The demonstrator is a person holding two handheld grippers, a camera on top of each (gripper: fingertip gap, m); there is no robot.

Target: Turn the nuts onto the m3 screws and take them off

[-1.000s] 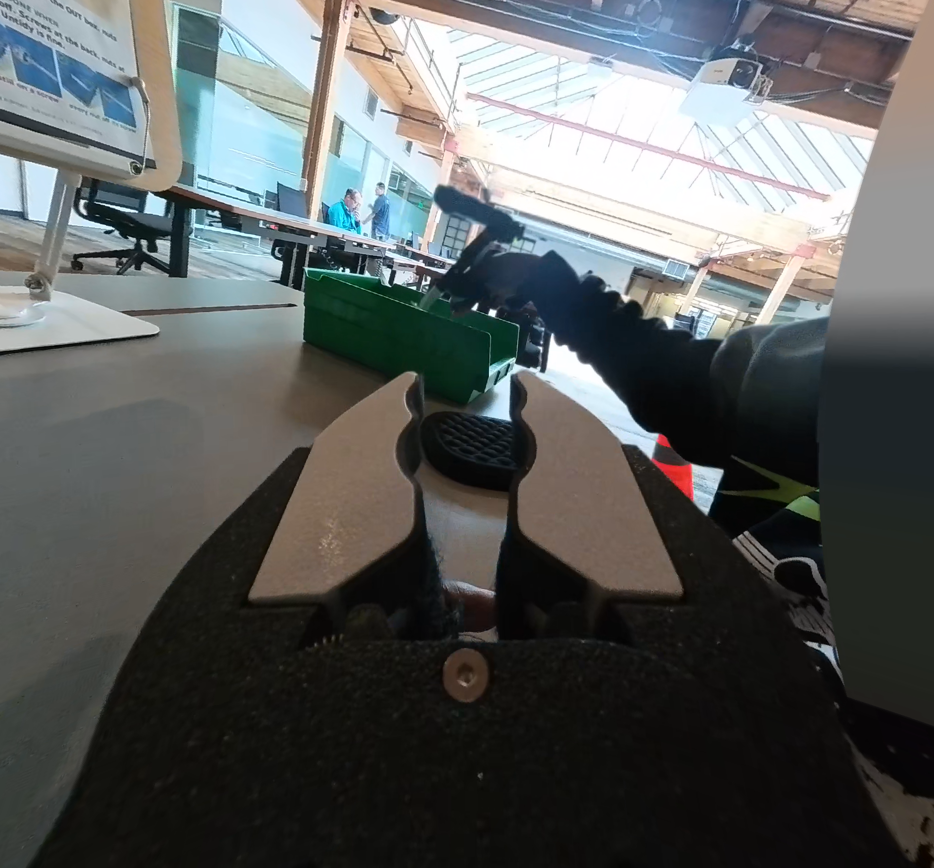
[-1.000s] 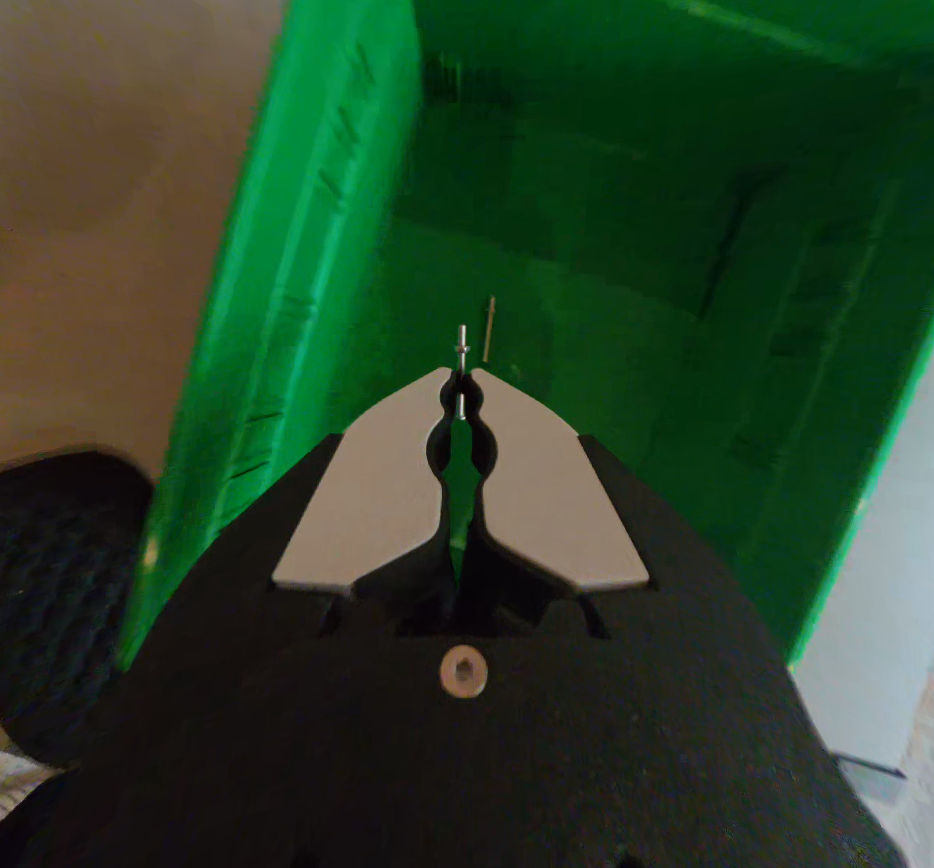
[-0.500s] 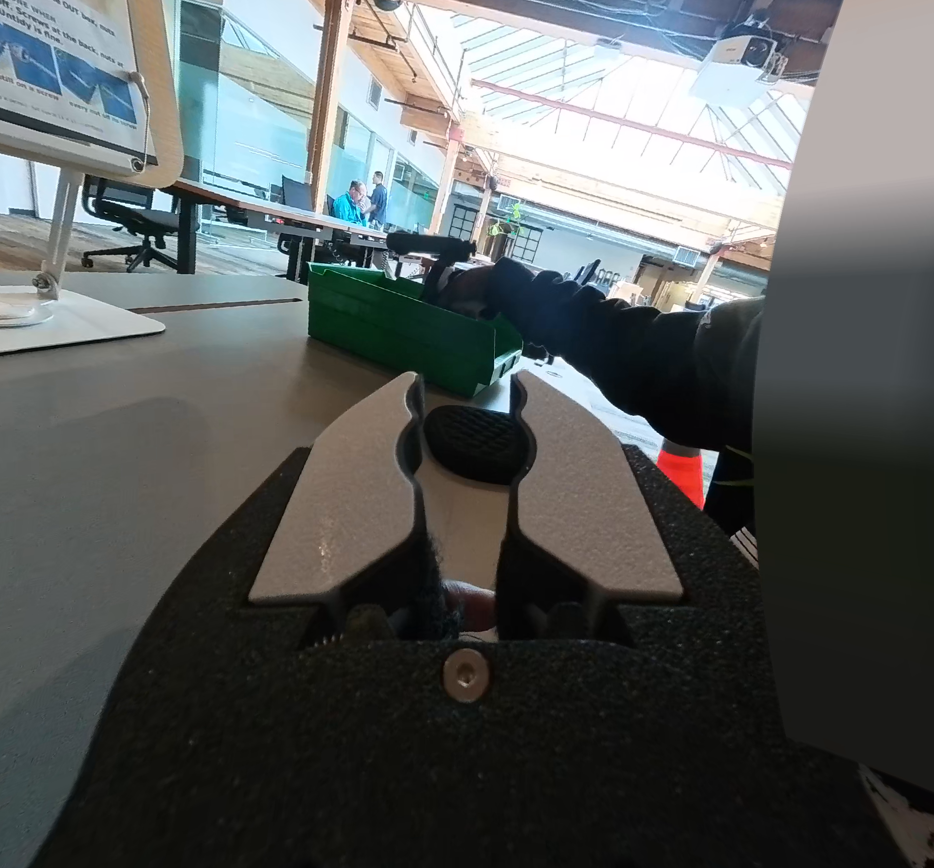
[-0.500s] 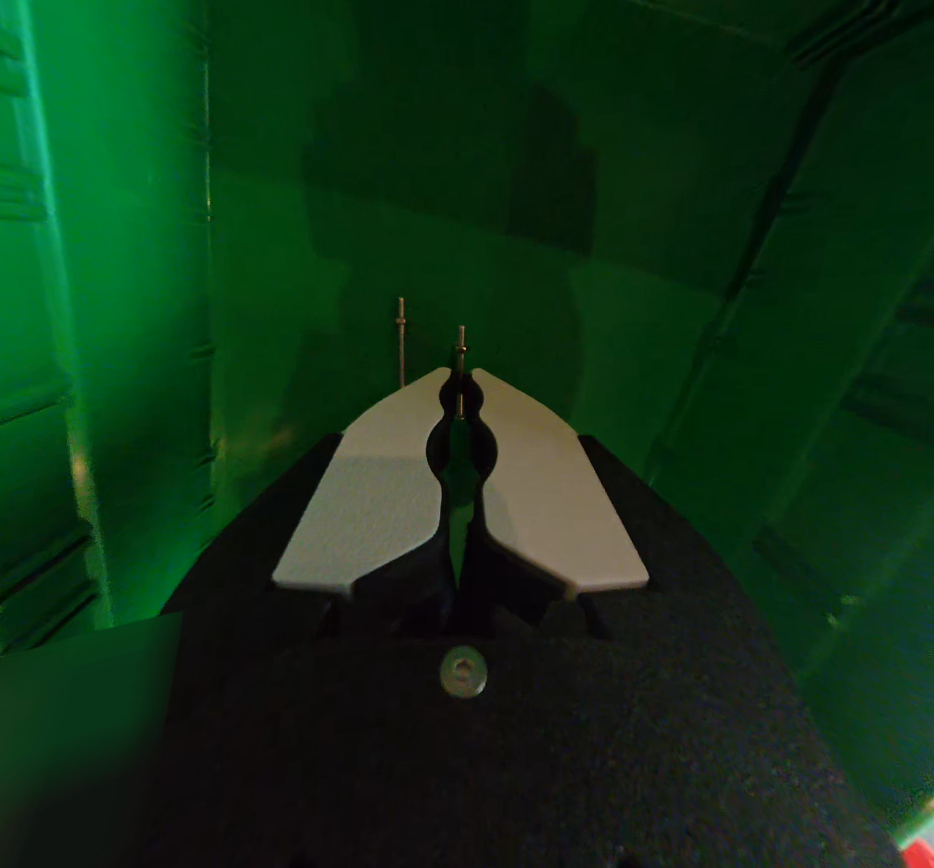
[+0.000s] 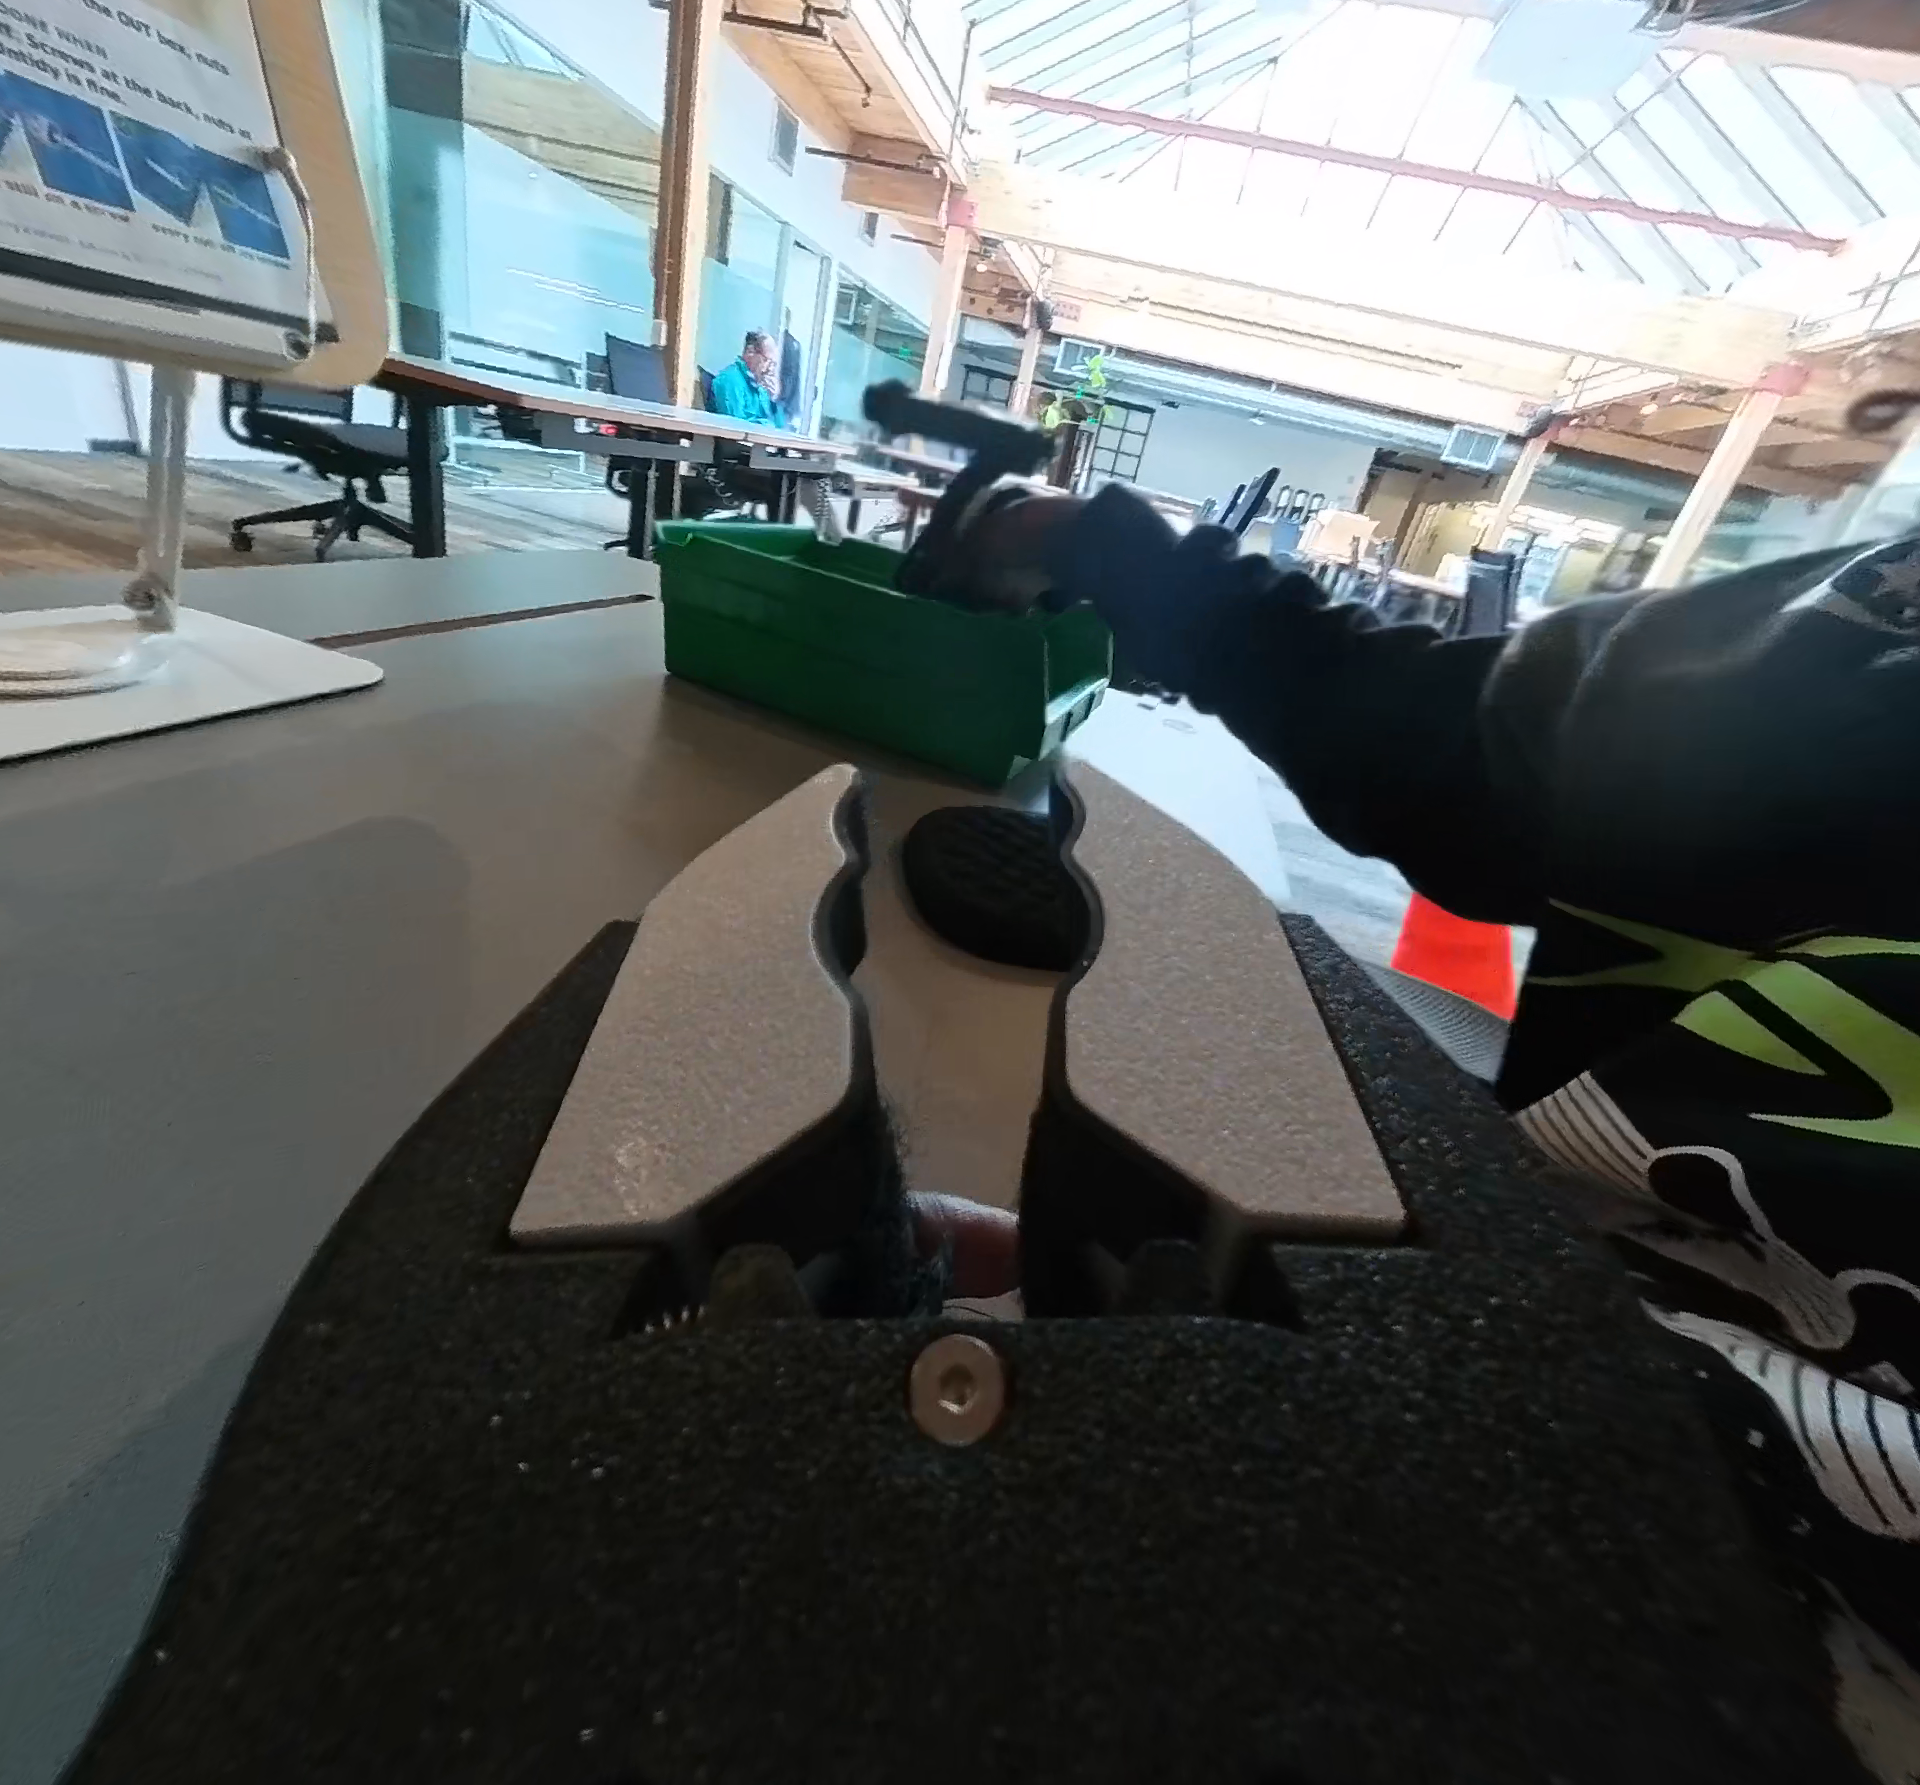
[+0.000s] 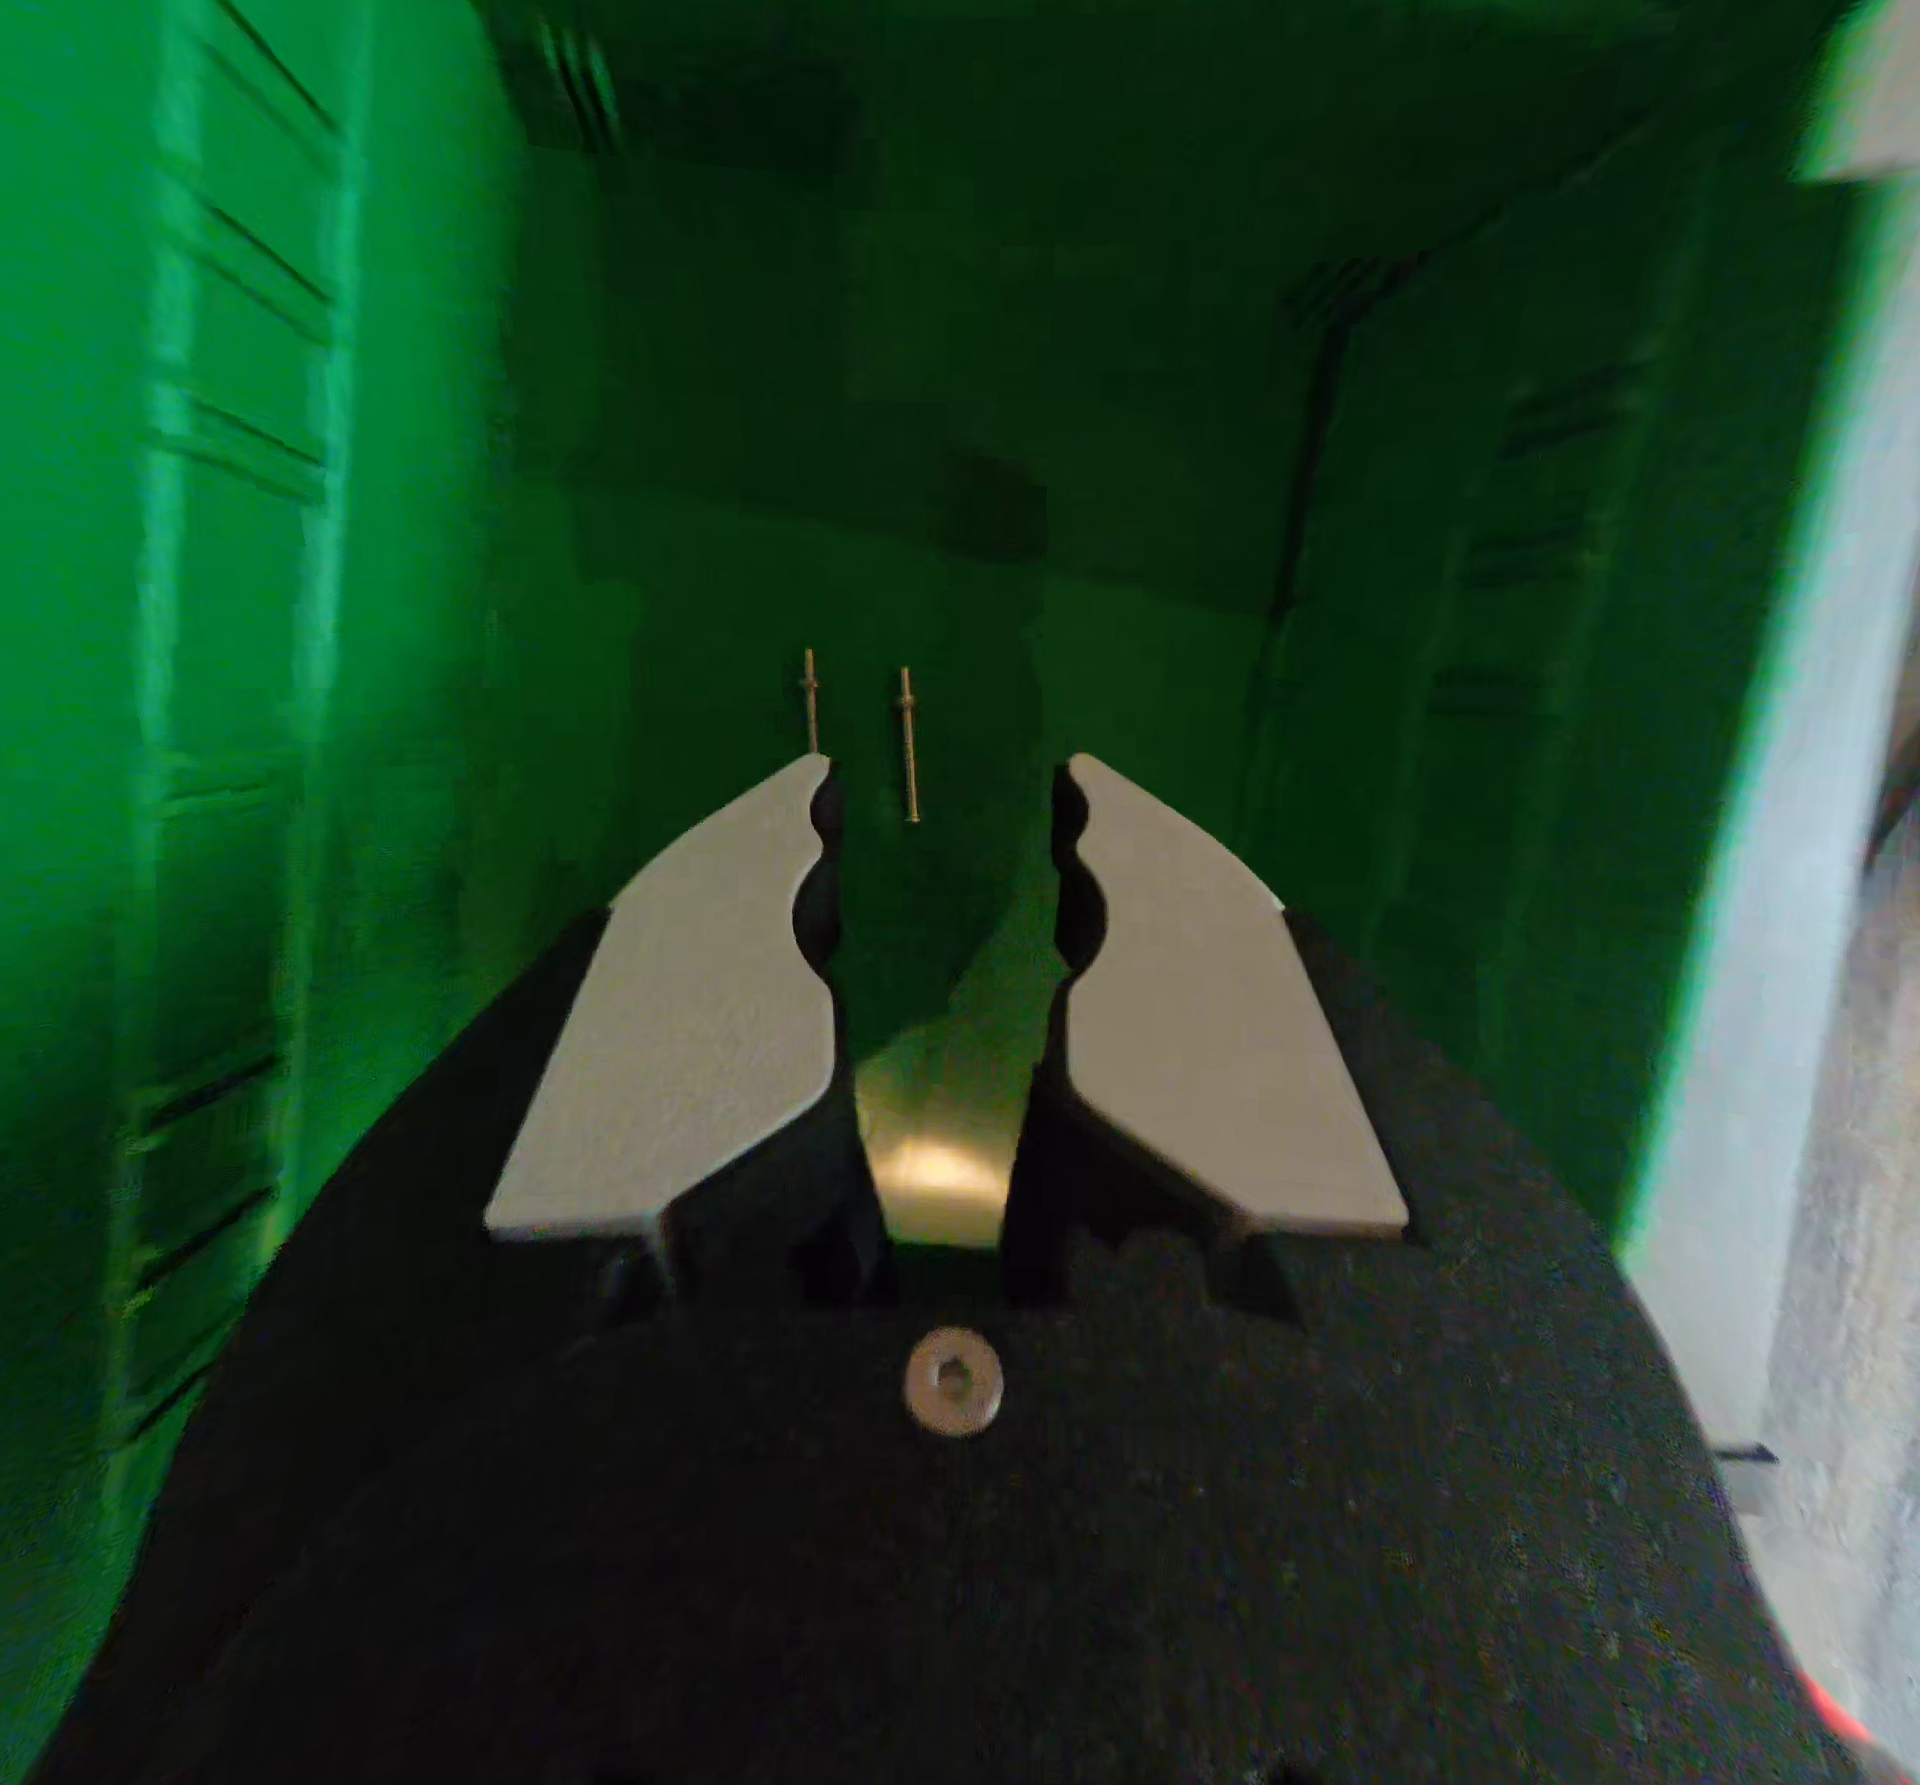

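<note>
My right gripper (image 6: 943, 779) is open inside the green bin (image 6: 312, 488), just above its floor. Two thin screws, each with a nut near the far end, lie on the bin floor. One screw (image 6: 909, 743) lies free just ahead between my fingertips, touching neither. The other screw (image 6: 812, 701) lies by my left fingertip (image 6: 805, 785). In the left wrist view the green bin (image 5: 852, 665) stands on the grey table (image 5: 312, 904), with the right gripper's handle (image 5: 966, 447) reaching into it. My left gripper (image 5: 961, 790) rests low, open. A black ribbed oval thing (image 5: 987, 894) lies between its fingers, clear of the left one.
A white stand (image 5: 156, 686) with a printed sheet (image 5: 135, 125) is at the table's far left. A dark sleeve (image 5: 1455, 748) crosses from the right to the bin. An orange cone (image 5: 1455, 946) stands on the floor beyond the table edge. Desks and chairs lie farther off. The left gripper's tips are roughly 50 cm from the right gripper's.
My right gripper went down into the bin shut on a screw with a nut, then opened. That screw now lies on the bin floor beside the other. The left gripper barely shifted.
</note>
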